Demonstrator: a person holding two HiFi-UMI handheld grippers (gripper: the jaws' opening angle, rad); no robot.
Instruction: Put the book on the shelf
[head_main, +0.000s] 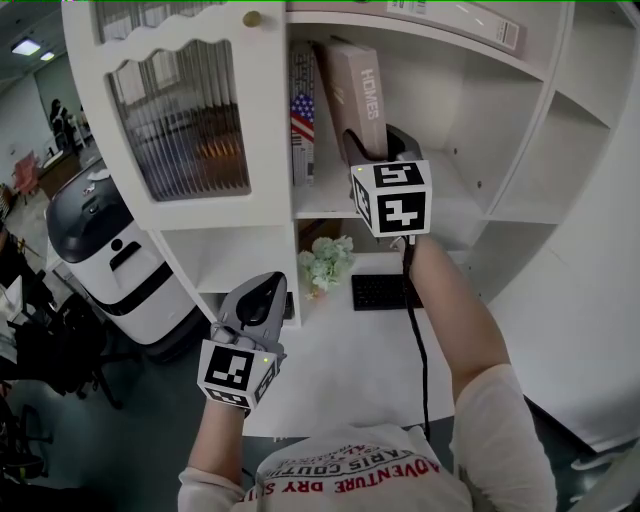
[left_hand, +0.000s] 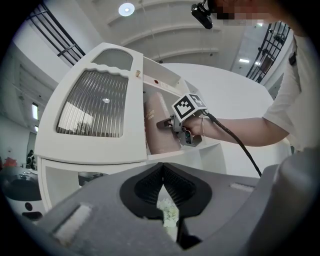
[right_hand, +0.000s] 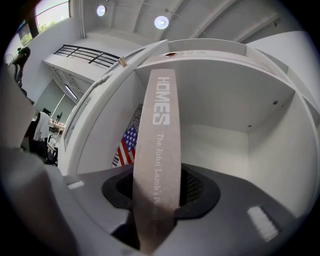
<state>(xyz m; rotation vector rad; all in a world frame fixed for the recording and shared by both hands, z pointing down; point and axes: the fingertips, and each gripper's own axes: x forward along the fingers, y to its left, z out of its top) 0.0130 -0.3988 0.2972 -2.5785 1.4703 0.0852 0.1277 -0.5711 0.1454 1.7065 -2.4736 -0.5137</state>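
The left gripper (head_main: 262, 288) is held low before the white cabinet (head_main: 180, 230), its jaws pressed together on nothing. Higher, the right gripper (head_main: 375, 150) is clamped on the spine of the beige HOMES book (head_main: 355, 85), which is held nearly upright at the front edge of the shelf (head_main: 460, 200), just beside a flag-covered book (head_main: 302, 120).

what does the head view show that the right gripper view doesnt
Head view only: the left gripper, keyboard, flowers and glass door. Right gripper view only: ceiling lights and the small print on the spine of the book. Both: the book in the shelf, next to a flag book.
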